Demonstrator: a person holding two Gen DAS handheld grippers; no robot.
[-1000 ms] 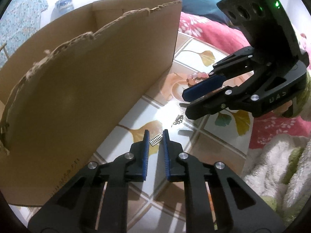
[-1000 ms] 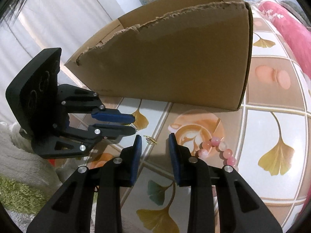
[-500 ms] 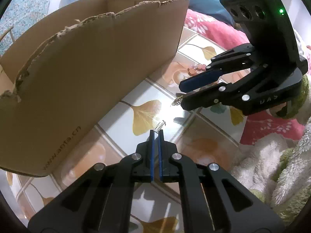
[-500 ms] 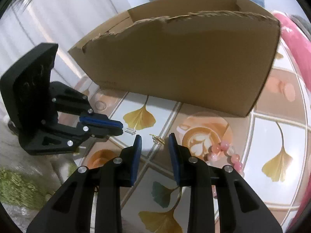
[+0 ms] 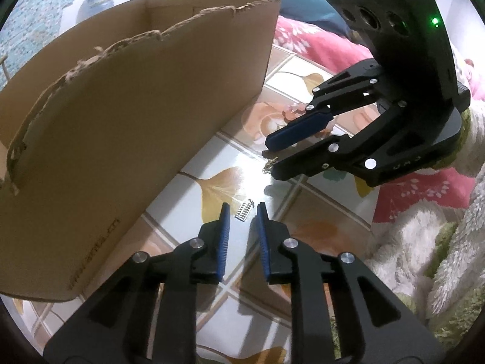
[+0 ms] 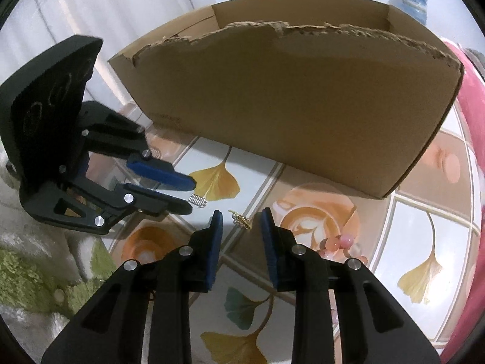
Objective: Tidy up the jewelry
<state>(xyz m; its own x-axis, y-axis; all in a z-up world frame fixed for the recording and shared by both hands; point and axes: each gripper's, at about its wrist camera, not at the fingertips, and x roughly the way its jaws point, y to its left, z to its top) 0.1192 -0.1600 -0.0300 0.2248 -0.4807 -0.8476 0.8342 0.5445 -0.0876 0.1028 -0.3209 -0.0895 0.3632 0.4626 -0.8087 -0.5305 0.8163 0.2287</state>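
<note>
Your left hand-held gripper (image 5: pixel 241 212), jaws just reopened and narrow, straddles the silver clasp (image 5: pixel 244 211) unheld at twelve o'clock; closing skewed could flick it toward the cardboard box (image 5: pixel 121 127). Right hand-held gripper (image 6: pixel 241 221): narrow, empty.

small dark print runs along the lower edge of the cardboard box (image 5: pixel 127 139), left of the left gripper (image 5: pixel 242 212), too blurred here to spell out; pale raised letters on the right gripper (image 5: pixel 272 159) body, ahead and to the right, seem to read "uas"
</note>
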